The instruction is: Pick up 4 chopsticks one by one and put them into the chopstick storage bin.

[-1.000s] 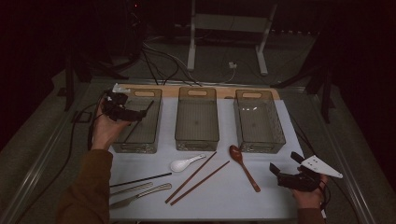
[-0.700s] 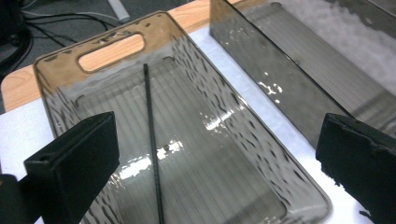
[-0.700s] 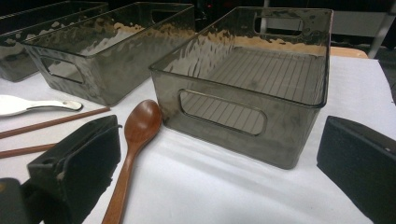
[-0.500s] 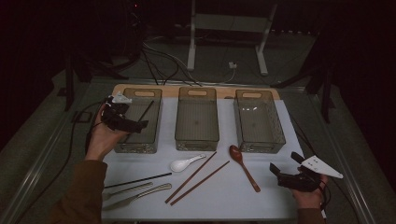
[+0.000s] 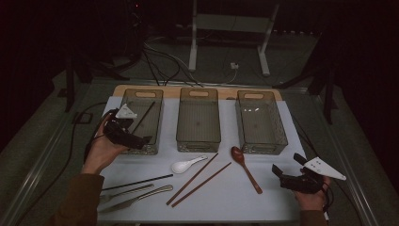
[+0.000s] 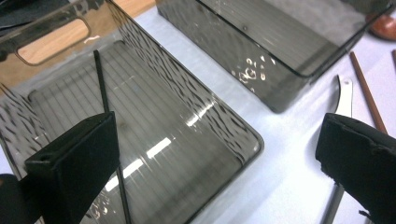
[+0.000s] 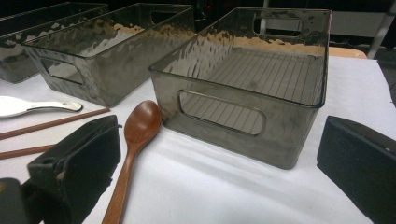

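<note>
While the left gripper hovers over the left bin, jaws apart, a black chopstick lies inside. Right gripper rests at the counter's 4 o'clock, jaws apart.

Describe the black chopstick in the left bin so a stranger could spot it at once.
Start at the row of three smoky clear bins, and take the left bin beside the left tongs. Inside it a thin black chopstick leans diagonally. Its twin lies flat on the white mat, and the other chopsticks are reddish brown.
</note>
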`<state>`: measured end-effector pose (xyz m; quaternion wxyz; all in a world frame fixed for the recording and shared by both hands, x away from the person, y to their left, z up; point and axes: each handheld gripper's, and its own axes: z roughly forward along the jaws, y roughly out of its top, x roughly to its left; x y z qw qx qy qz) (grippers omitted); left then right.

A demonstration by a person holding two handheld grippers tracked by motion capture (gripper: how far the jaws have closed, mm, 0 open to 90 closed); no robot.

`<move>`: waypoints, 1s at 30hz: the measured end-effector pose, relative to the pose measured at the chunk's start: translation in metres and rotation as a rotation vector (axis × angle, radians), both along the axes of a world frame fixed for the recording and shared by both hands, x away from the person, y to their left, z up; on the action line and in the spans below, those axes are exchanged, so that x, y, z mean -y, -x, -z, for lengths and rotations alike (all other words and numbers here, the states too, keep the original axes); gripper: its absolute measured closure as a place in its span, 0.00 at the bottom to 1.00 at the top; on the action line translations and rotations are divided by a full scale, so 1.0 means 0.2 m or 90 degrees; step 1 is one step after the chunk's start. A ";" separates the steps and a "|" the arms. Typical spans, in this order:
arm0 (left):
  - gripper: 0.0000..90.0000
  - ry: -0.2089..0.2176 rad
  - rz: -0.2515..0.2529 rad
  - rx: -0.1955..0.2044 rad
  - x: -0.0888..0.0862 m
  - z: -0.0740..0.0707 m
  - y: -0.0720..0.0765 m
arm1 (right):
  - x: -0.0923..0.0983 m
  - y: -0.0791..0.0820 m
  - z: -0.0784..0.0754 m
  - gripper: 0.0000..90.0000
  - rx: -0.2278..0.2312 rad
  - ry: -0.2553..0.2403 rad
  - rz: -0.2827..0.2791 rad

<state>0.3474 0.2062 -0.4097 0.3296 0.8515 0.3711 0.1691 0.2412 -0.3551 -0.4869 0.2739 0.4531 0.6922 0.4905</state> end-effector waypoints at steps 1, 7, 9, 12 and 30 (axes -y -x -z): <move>0.01 -0.002 0.005 0.002 0.00 0.01 0.01 | 0.00 0.00 0.00 0.00 0.000 0.000 0.000; 0.01 0.001 0.026 0.004 0.01 0.04 0.08 | 0.00 0.00 0.00 0.00 0.000 0.000 0.001; 0.01 -0.002 0.032 0.004 0.01 0.06 0.09 | 0.00 0.00 0.00 0.00 0.000 0.000 0.001; 0.01 -0.006 0.041 0.000 0.01 0.08 0.11 | 0.00 0.00 0.00 0.00 0.001 0.000 0.000; 0.01 -0.020 0.071 -0.037 0.02 0.23 0.21 | 0.00 0.00 0.00 0.00 0.002 0.000 -0.001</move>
